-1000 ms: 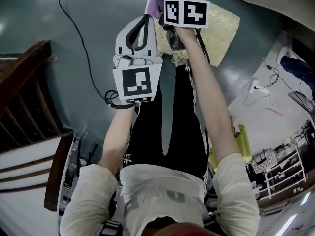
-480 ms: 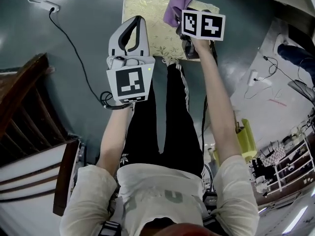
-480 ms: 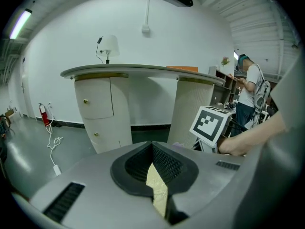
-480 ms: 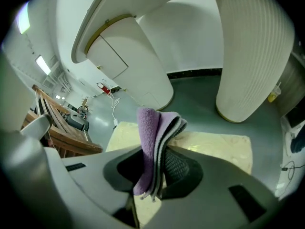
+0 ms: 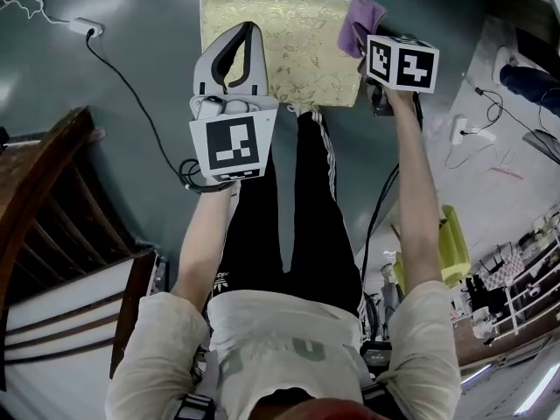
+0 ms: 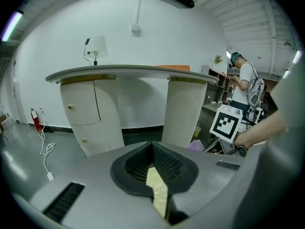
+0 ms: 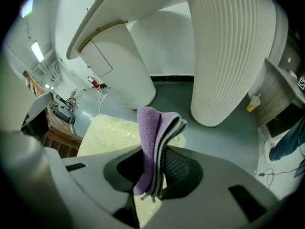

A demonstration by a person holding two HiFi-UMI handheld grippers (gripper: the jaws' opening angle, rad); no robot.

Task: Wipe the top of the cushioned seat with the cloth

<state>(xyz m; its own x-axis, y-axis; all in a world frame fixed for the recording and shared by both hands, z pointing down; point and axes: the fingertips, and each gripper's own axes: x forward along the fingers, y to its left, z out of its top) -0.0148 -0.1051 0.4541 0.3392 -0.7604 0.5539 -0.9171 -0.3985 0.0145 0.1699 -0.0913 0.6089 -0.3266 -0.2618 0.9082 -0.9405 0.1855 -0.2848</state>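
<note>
Head view: left gripper (image 5: 238,51) sits over the left half of the seat (image 5: 302,59), fingertips meeting, nothing in them. Right gripper (image 5: 369,49) is at the seat's right edge, with the cloth (image 5: 360,20) bunched just past its fingertips. Left gripper view: jaws down to a thin slit, seat showing through it. Right gripper view: jaws clamped on the folded cloth, which sticks up past the tips; seat below-left of them.

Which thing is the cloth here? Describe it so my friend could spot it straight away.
Find the pale yellow cushioned seat on the grey floor. At its right-hand edge the right gripper is clamped on the cloth. It is a folded lilac towel, the only purple thing around.
</note>
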